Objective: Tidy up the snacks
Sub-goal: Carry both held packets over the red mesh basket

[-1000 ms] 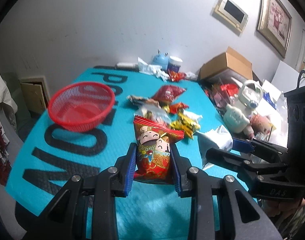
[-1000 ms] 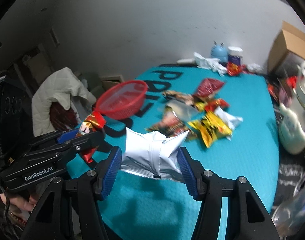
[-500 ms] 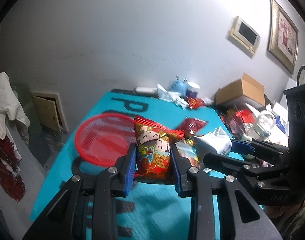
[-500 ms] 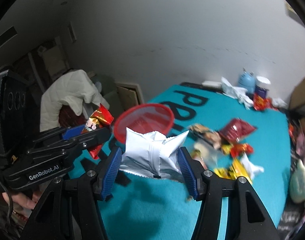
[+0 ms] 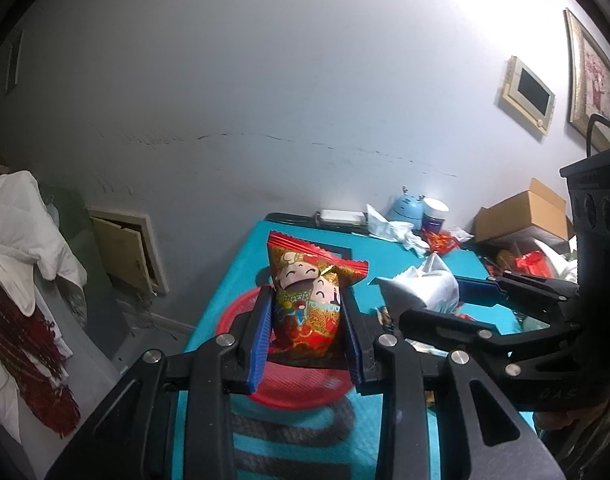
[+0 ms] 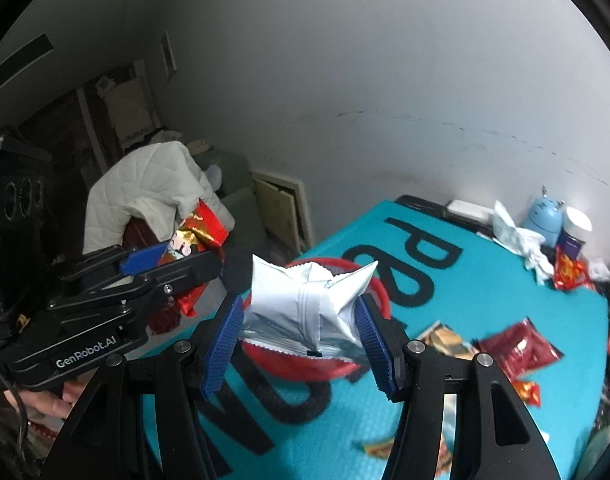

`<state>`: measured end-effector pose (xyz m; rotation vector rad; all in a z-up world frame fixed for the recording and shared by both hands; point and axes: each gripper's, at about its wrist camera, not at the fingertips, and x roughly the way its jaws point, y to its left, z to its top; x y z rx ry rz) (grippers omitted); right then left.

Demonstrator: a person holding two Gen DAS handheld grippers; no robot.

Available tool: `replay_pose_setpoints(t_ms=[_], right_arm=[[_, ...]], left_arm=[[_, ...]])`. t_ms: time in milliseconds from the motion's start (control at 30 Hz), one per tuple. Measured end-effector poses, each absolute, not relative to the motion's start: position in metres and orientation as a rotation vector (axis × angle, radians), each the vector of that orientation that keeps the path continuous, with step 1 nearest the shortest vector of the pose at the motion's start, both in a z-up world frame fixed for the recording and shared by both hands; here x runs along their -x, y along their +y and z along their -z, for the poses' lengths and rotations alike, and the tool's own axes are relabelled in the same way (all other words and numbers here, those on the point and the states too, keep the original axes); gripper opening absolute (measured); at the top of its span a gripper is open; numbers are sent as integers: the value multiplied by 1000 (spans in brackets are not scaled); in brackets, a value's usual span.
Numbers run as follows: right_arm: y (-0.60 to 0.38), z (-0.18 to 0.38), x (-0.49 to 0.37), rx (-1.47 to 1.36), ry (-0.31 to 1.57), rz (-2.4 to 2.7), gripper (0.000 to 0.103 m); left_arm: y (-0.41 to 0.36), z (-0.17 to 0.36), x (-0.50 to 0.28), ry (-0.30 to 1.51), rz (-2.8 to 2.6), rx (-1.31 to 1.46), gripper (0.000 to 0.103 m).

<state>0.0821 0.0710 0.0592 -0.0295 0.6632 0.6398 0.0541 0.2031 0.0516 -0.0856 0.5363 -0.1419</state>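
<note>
Red cartoon snack pack [image 5: 307, 300] is clamped in the left gripper [image 5: 308, 322], white pouch [image 6: 305, 304] pinched by the right gripper [image 6: 303, 336]. Both are held above the red basket [image 6: 305, 364], set nr the teal table's [image 6: 485, 292] left edge.

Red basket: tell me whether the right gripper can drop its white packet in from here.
Probably yes. The right gripper holds the white packet right in front of the red basket, with nothing between; only the left gripper hovers alongside.

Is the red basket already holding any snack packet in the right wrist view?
No: the red basket looks bare inside; the white packet is clamped in the right gripper.
</note>
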Motion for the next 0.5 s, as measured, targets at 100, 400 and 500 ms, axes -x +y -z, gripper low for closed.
replay_pose_setpoints(t_ms=[100,400,500], right_arm=[[79,-53,-99,41,673,-638,58],[92,-23,-149,72,727,-597,58],[92,-12,-163,69,750,-582,58]], left_arm=[[209,-46,-72,551,145,87,31],[220,-14,-128,651,151,98,31],[219,0,-144,685,150,89,31]])
